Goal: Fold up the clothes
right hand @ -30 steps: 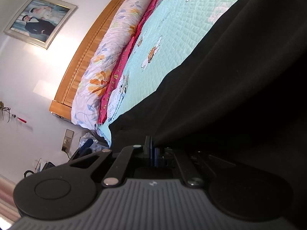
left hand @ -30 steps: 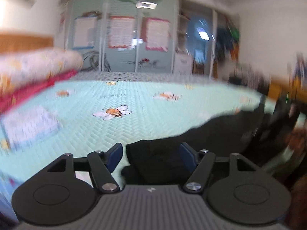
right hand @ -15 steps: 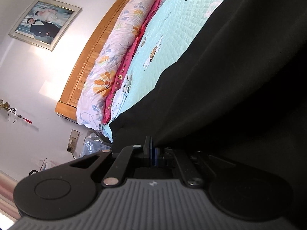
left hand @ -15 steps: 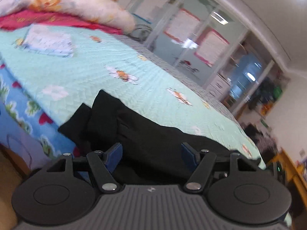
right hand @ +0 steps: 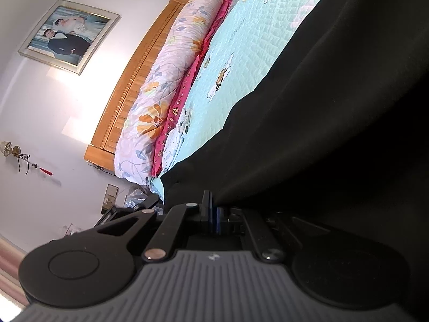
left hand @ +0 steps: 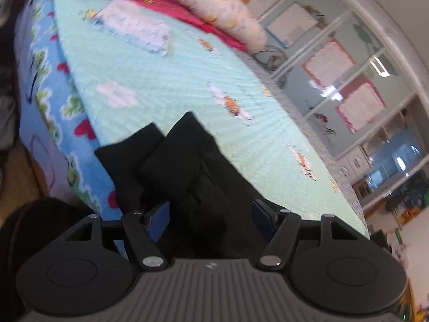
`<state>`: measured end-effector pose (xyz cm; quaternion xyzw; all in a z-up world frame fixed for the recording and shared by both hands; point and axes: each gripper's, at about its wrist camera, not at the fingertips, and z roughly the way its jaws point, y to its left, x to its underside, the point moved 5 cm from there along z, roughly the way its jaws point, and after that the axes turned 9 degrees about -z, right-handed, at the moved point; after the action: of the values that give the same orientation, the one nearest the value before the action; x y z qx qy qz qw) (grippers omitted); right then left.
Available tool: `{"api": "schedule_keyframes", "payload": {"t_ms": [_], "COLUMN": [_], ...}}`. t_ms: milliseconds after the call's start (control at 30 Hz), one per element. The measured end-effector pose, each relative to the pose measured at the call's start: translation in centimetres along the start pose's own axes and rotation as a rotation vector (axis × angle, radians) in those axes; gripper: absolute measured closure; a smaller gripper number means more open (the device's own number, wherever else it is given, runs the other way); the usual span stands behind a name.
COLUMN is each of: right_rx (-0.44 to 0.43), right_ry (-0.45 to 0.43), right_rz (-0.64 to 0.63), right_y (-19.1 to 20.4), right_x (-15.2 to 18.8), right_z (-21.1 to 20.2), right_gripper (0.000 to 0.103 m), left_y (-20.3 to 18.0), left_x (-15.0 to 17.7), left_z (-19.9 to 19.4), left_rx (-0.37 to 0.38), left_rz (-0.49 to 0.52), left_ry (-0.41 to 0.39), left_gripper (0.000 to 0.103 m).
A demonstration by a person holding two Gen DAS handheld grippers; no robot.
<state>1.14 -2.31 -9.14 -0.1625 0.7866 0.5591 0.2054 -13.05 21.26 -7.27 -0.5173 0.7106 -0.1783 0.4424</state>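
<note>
My right claw [right hand: 214, 214] is clamped on the black garment [right hand: 335, 94], w/ a framed photo [right hand: 68, 35] in view, while my left claw [left hand: 211, 216] gapes over its folded end [left hand: 187, 166] on the mint bed quilt [left hand: 171, 80].

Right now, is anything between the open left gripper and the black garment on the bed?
Nothing visible is. The black garment lies directly ahead of the left gripper, reaching in between its open fingers. The folded white cloth lies far off on the quilt.
</note>
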Motion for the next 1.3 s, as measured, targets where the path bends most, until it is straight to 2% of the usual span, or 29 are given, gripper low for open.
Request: {"api": "schedule_keyframes", "payload": {"t_ms": [33,67,167,333,433,500,567,633,767,867,933,1067,1133,1200,1233,1267,1300], "right_rx": [0.008,0.018,0.053,0.107,0.105,0.089,0.105,0.117,0.115,0.113,0.109,0.089,0.080,0.088,0.095,0.115,0.139], "right_ry": [-0.006,-0.016,-0.049,-0.090,-0.081,-0.045,0.006,0.046,0.080,0.105,0.114,0.111,0.112,0.092,0.072,0.037,-0.004], "right_rz": [-0.017,-0.039,-0.147,-0.322,-0.406,-0.463,-0.470,-0.457,-0.395,-0.348,-0.319,-0.309,-0.301,-0.306,-0.311,-0.305,-0.293], "right_y": [0.2,0.4,1.7,4.4,6.1,6.8,6.3,5.6,3.7,2.4,1.7,1.4,1.6,1.8,1.9,1.8,1.6], "right_x": [0.0,-0.1,-0.4,-0.2,0.5,1.1,1.6,2.0,2.2,2.4,2.5,2.8,2.8,2.6,2.5,2.2,1.8], "right_z": [-0.1,-0.2,-0.6,-1.1,-2.0,-2.1,-1.4,-0.7,0.0,0.6,0.7,0.2,-0.6,-2.4,-3.6,-5.1,-6.7], "right_gripper": [0.100,0.100,0.100,0.100,0.100,0.100,0.100,0.100,0.100,0.100,0.100,0.098,0.087,0.078,0.071,0.068,0.060], "left_y": [0.1,0.2,-0.3,-1.4,-1.6,-1.5,-0.1,2.0,3.8,3.2,3.2,2.9,1.2,-1.2,-2.4,-3.6,-4.7], "left_x": [0.0,0.1,0.1,-0.2,-0.3,-0.1,0.3,0.6,0.7,0.1,-0.5,-1.7,-1.3,-0.3,0.3,0.8,1.4], "left_z": [0.1,0.1,-0.2,-3.5,-5.6,-6.4,-4.9,-2.9,-2.3,-3.8,-5.1,-7.6,-8.2,-7.5,-7.2,-6.9,-6.6], "left_rx": [-0.019,-0.027,-0.001,0.051,0.051,0.033,-0.033,-0.101,-0.167,-0.160,-0.168,-0.133,-0.094,-0.032,-0.001,0.030,0.061], "left_rz": [-0.004,-0.002,0.042,0.119,0.172,0.210,0.206,0.131,0.065,0.087,0.062,-0.002,0.070,0.168,0.218,0.267,0.316], "left_ry": [-0.003,-0.006,-0.026,-0.103,-0.134,-0.140,-0.091,-0.005,0.068,0.041,-0.003,-0.134,-0.182,-0.173,-0.168,-0.164,-0.159], "left_gripper": [0.056,0.077,0.087,0.090,0.090,0.090,0.088,0.088,0.074,0.069,0.066,0.061,0.061,0.057,0.052,0.051,0.051]}}
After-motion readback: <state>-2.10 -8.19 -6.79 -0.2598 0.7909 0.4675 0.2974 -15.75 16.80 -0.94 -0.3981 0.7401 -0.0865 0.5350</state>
